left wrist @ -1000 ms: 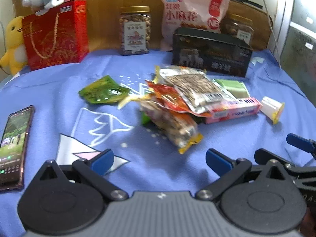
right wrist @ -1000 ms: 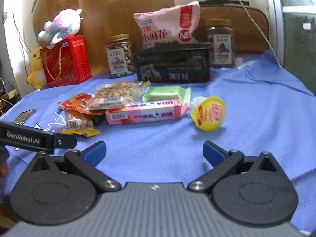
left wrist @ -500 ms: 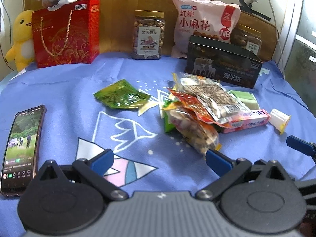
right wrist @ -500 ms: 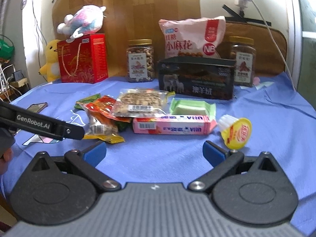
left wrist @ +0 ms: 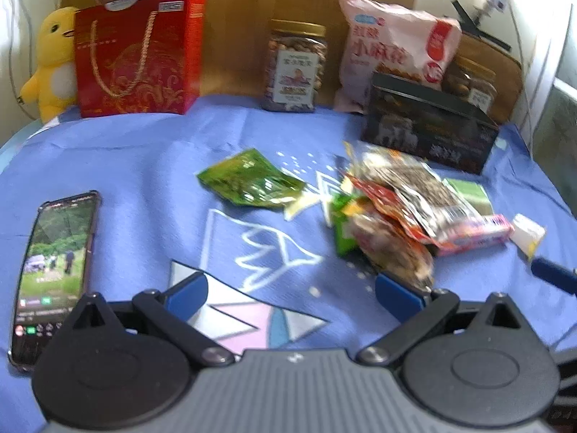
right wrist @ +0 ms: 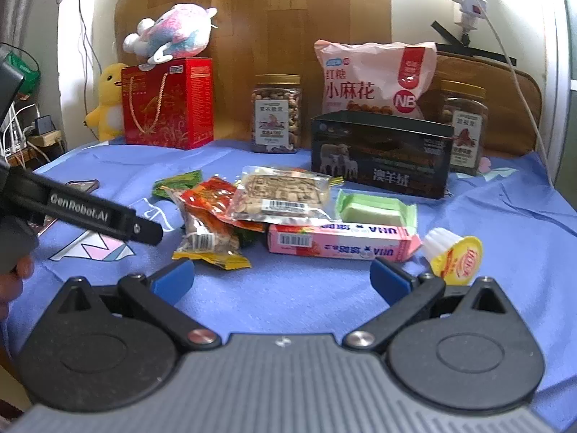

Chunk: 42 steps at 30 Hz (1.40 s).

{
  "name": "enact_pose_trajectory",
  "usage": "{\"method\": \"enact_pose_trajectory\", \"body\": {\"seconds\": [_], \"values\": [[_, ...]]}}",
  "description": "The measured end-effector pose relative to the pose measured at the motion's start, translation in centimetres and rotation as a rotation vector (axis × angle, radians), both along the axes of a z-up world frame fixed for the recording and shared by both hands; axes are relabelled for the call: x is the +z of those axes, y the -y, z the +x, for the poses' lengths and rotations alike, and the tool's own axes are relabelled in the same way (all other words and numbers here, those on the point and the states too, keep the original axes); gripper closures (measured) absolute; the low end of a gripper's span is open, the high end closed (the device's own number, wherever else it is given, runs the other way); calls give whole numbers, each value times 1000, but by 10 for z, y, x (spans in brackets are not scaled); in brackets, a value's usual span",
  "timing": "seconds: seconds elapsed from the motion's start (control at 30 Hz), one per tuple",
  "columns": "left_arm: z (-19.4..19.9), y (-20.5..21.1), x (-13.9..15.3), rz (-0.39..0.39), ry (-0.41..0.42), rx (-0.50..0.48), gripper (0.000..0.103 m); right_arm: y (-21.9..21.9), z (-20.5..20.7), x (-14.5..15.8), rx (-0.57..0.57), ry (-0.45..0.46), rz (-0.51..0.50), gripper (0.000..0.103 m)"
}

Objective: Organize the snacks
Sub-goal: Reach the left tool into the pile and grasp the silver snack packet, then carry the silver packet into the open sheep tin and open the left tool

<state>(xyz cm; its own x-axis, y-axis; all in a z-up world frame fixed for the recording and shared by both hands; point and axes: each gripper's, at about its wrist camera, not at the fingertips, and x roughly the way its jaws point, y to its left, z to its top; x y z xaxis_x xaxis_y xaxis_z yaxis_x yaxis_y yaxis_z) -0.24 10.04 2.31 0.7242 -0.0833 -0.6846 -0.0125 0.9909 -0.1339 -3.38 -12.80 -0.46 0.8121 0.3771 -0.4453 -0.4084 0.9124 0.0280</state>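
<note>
Both gaping claws (left wrist: 290, 294) (right wrist: 281, 279) farther back from crinkly foil packets (right wrist: 212, 216).

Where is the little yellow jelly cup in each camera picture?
Left wrist view: the jelly cup lies at the far right edge, just right of the pink box.
Right wrist view: the jelly cup lies low on the right, on its side with its yellow lid facing the camera, just right of the pink box.
Shared landmark: the black box standing behind the snack pile.
</note>
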Motion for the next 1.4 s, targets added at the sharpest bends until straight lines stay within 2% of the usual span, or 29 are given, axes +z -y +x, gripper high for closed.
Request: {"method": "enact_pose_trajectory", "body": {"seconds": [0.1, 0.17, 0.27, 0.37, 0.53, 0.63, 0.67, 0.7, 0.73, 0.77, 0.8, 0.83, 0.87, 0.93, 1.03, 1.17, 1.27, 1.4], "values": [[1, -16, 6, -42, 9, 8, 7, -3, 2, 3, 31, 4, 6, 2], [3, -24, 10, -61, 18, -2, 8, -6, 6, 4, 60, -10, 14, 10], [5, -28, 14, -118, 23, -51, 13, -12, 13, 4, 106, -50, 33, 21], [8, -20, 14, -152, 23, -125, 17, -19, 21, 1, 160, -110, 54, 28], [19, 1, 7, -180, 7, -219, 20, -31, 35, -1, 221, -147, 46, 28], [30, 8, -2, -229, -39, -256, 20, -40, 47, -3, 282, -194, 51, 28], [33, 9, -5, -236, -55, -263, 24, -44, 51, -6, 300, -219, 53, 28], [36, 12, -10, -236, -75, -267, 38, -47, 51, -7, 311, -207, 55, 28], [36, 13, -12, -225, -69, -261, 41, -50, 51, -7, 324, -202, 47, 29], [34, 14, -12, -206, -63, -256, 58, -56, 49, -6, 344, -188, 28, 38], [31, 14, -12, -191, -67, -242, 63, -61, 46, -4, 358, -175, 11, 45], [26, 12, -11, -165, -55, -208, 63, -66, 43, -3, 361, -159, -14, 60], [21, 7, -10, -159, -58, -192, 64, -68, 41, -2, 374, -153, -27, 68], [5, -4, -7, -179, -53, -167, 64, -69, 36, 0, 419, -157, -5, 69], [-19, -15, 1, -162, -34, -136, 66, -72, 25, 4, 499, -145, 23, 69], [-30, -18, 8, -153, -23, -93, 66, -76, 15, 6, 557, -117, 34, 69], [-29, -8, 23, -123, 11, -95, 66, -70, 13, 15, 548, -60, 44, 69], [-2, 21, 49, -45, 65, -158, 66, -51, 29, 32, 453, 14, 62, 69]]}}
